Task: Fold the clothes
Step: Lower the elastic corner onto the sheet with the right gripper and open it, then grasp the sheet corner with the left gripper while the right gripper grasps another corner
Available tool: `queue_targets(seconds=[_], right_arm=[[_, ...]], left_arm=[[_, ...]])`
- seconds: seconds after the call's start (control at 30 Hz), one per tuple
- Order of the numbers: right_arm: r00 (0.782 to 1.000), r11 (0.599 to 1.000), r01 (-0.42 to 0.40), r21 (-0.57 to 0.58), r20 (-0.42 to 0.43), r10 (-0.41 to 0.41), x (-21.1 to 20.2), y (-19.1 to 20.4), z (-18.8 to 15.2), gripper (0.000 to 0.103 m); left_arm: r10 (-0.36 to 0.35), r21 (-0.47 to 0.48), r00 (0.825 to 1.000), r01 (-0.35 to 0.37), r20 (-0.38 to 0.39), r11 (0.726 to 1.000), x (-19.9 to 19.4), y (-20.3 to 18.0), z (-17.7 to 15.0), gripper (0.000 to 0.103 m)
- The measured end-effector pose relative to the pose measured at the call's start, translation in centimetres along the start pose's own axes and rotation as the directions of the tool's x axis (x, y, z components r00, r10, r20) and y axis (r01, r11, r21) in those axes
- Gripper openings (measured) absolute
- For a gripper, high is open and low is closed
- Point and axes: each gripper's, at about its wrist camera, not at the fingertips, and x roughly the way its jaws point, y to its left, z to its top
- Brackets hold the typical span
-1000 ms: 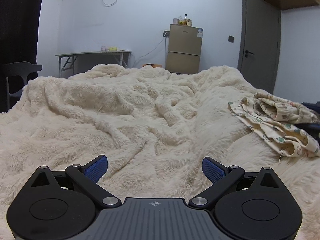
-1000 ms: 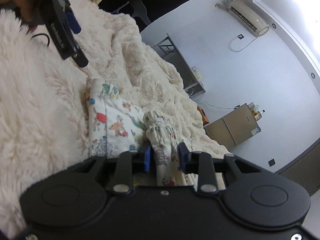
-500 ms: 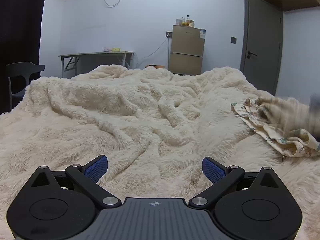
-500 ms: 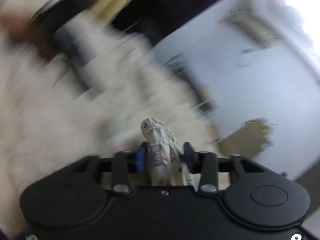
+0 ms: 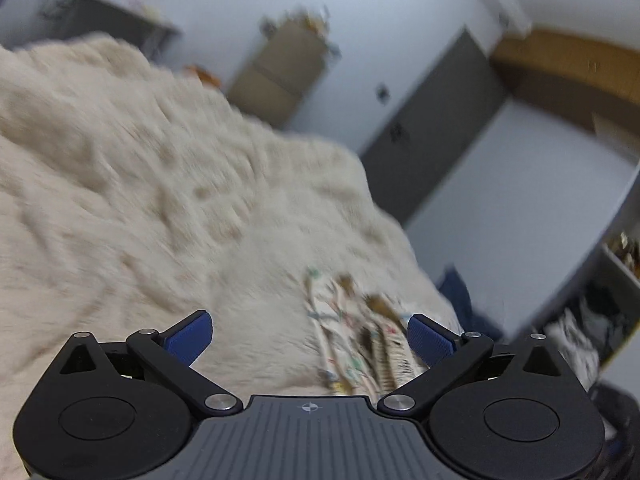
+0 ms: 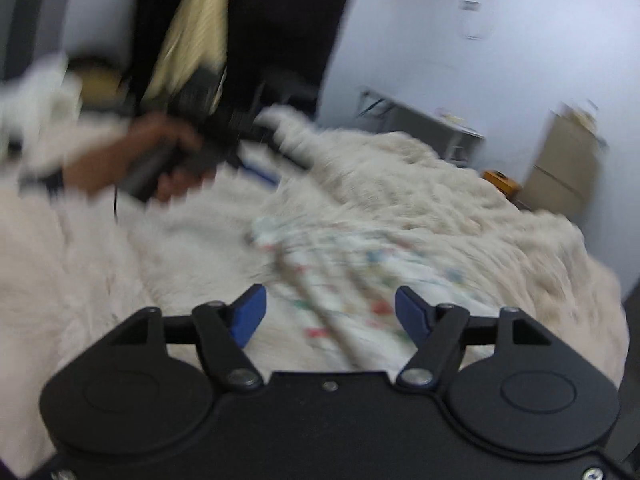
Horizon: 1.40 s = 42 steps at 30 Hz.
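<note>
Right hand-held gripper has let go: half a second back it pinched the printed garment, now its blue pads are spread wide and the cloth lies loose on the fluffy blanket of the bed. Left hand-held gripper has swung round, jaws released, and the garment now sits just ahead of its right pad, both views blurred
</note>
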Motion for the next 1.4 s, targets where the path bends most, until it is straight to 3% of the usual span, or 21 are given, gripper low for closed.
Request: queue_targets(seconds=[0.1,0.17,0.2,0.27,0.3,0.43,0.5,0.57,0.67,0.73,0.9,1.03,1.13,1.27,1.33,1.4], right_arm=[[0.995,0.990,0.084,0.111,0.047,-0.089,-2.6,-4.5,-1.2,0.085],[0.979,0.937,0.170,0.306,0.057,-0.197,-5.8,-10.5,-4.1,0.086],[0.975,0.909,0.180,0.377,0.055,-0.216,-6.8,-12.5,-5.4,0.087],[0.969,0.859,0.188,0.476,0.051,-0.240,-7.9,-15.1,-7.3,0.087],[0.972,0.827,0.162,0.538,0.058,-0.228,-8.3,-16.5,-8.8,0.087],[0.984,0.600,0.024,0.800,0.087,-0.155,-9.8,-23.1,-16.5,0.088],[0.988,0.549,0.005,0.836,0.080,-0.130,-9.0,-23.8,-18.5,0.089],[0.995,0.465,-0.051,0.884,0.086,-0.054,-6.9,-24.6,-21.1,0.089],[0.994,0.387,-0.110,0.916,0.107,0.028,-3.6,-24.7,-22.7,0.089],[0.990,0.365,-0.137,0.921,0.120,0.069,-2.0,-24.4,-23.1,0.089],[0.986,0.304,-0.156,0.940,0.128,0.111,0.2,-24.1,-24.4,0.089],[0.983,0.278,-0.153,0.948,0.118,0.137,1.3,-23.8,-25.1,0.089],[0.983,0.284,-0.150,0.947,0.112,0.145,1.5,-23.5,-25.1,0.089],[0.983,0.309,-0.147,0.940,0.104,0.150,1.7,-23.2,-24.7,0.089],[0.983,0.307,-0.148,0.940,0.106,0.151,1.8,-23.2,-24.7,0.089],[0.983,0.302,-0.150,0.941,0.107,0.152,1.9,-23.3,-24.8,0.089]], left_arm=[[-0.100,-0.072,0.990,0.093,-0.102,0.993,3.2,0.4,0.9,0.103],[-0.186,-0.191,0.971,0.156,-0.152,0.969,5.6,1.8,1.6,0.103],[-0.241,-0.275,0.955,0.187,-0.175,0.943,7.0,2.7,1.9,0.103],[-0.277,-0.348,0.944,0.203,-0.178,0.915,8.5,3.8,2.1,0.103],[-0.287,-0.370,0.941,0.206,-0.178,0.906,9.0,4.2,2.2,0.103],[-0.333,-0.436,0.926,0.229,-0.176,0.870,10.9,5.6,1.8,0.103],[-0.357,-0.452,0.920,0.252,-0.164,0.856,11.3,5.8,1.5,0.103],[-0.376,-0.452,0.914,0.275,-0.150,0.849,11.3,5.6,1.3,0.102],[-0.427,-0.446,0.896,0.334,-0.123,0.830,11.1,5.3,1.7,0.093],[-0.438,-0.420,0.889,0.351,-0.129,0.837,11.2,4.6,2.1,0.085],[-0.352,-0.339,0.914,0.272,-0.203,0.901,12.6,2.8,2.3,0.070],[-0.365,-0.337,0.912,0.289,-0.189,0.896,12.9,2.7,2.2,0.046],[-0.371,-0.341,0.912,0.297,-0.175,0.892,12.8,2.9,2.2,0.040],[-0.371,-0.364,0.916,0.296,-0.155,0.883,12.6,3.6,2.1,0.045],[-0.358,-0.375,0.922,0.284,-0.145,0.883,12.4,4.0,2.1,0.077],[-0.360,-0.392,0.923,0.284,-0.135,0.875,11.8,4.7,2.3,0.086]])
